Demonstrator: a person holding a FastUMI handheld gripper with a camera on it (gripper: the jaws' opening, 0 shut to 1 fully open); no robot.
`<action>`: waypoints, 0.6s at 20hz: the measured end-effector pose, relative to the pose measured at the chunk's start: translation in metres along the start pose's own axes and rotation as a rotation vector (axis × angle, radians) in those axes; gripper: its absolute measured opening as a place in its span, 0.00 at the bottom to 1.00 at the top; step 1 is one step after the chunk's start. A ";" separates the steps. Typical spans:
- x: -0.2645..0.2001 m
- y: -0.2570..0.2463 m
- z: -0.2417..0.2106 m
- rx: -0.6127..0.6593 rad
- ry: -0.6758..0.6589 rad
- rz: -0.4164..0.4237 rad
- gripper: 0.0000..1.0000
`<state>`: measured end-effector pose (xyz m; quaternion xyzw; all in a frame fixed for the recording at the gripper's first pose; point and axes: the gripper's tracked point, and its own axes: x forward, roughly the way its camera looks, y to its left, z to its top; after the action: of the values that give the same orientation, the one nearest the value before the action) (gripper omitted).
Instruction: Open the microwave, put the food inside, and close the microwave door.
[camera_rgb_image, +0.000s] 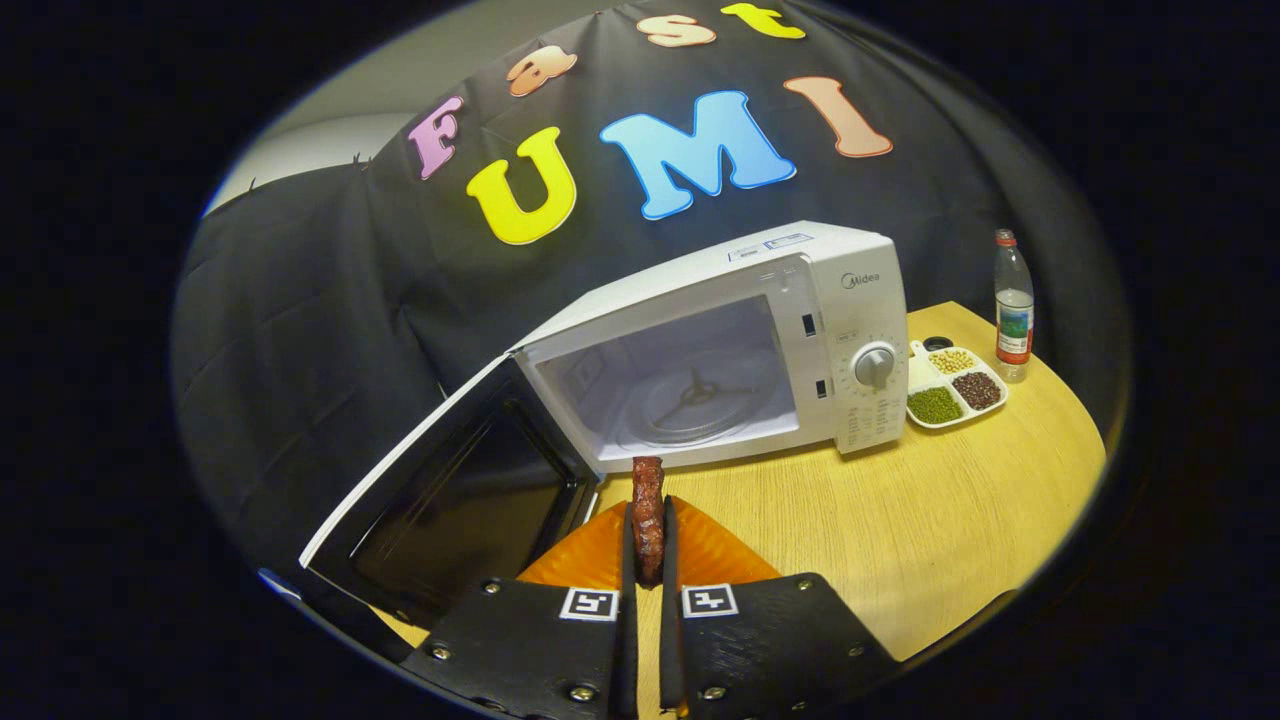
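A light wooden table (900, 520) with a rounded edge stands in a booth, and black cloth (300, 330) hangs as the wall behind it. A pale wall of the room shows above the cloth.

A white microwave (860, 300) sits on the table and serves as the landmark. Its door (450, 500) is swung wide open to one side, dark glass facing up and outward. The cavity (680, 390) is lit and holds a round glass turntable; no food lies in it.

On the microwave's control-panel side, just beside it, lies a white divided tray (955, 385). Its compartments hold green beans, dark reddish-brown beans and pale yellow beans, each kind apart. Just beyond the tray stands a clear plastic bottle (1013, 305) with a red cap, upright.

In front of the microwave's open cavity, the gripper (648, 550) is held above the table. Its two fingers are closed tight on a strip of reddish-brown food (648, 500), which stands upright between them, its top end reaching the lower edge of the microwave's opening.
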<state>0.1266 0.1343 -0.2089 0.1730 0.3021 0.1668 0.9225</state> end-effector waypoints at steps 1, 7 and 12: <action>0.011 -0.003 0.002 0.005 0.001 -0.007 0.09; 0.075 -0.013 0.012 0.036 -0.006 -0.022 0.09; 0.122 -0.008 0.025 0.054 -0.052 -0.012 0.09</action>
<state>0.2363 0.1722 -0.2546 0.2001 0.2833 0.1485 0.9261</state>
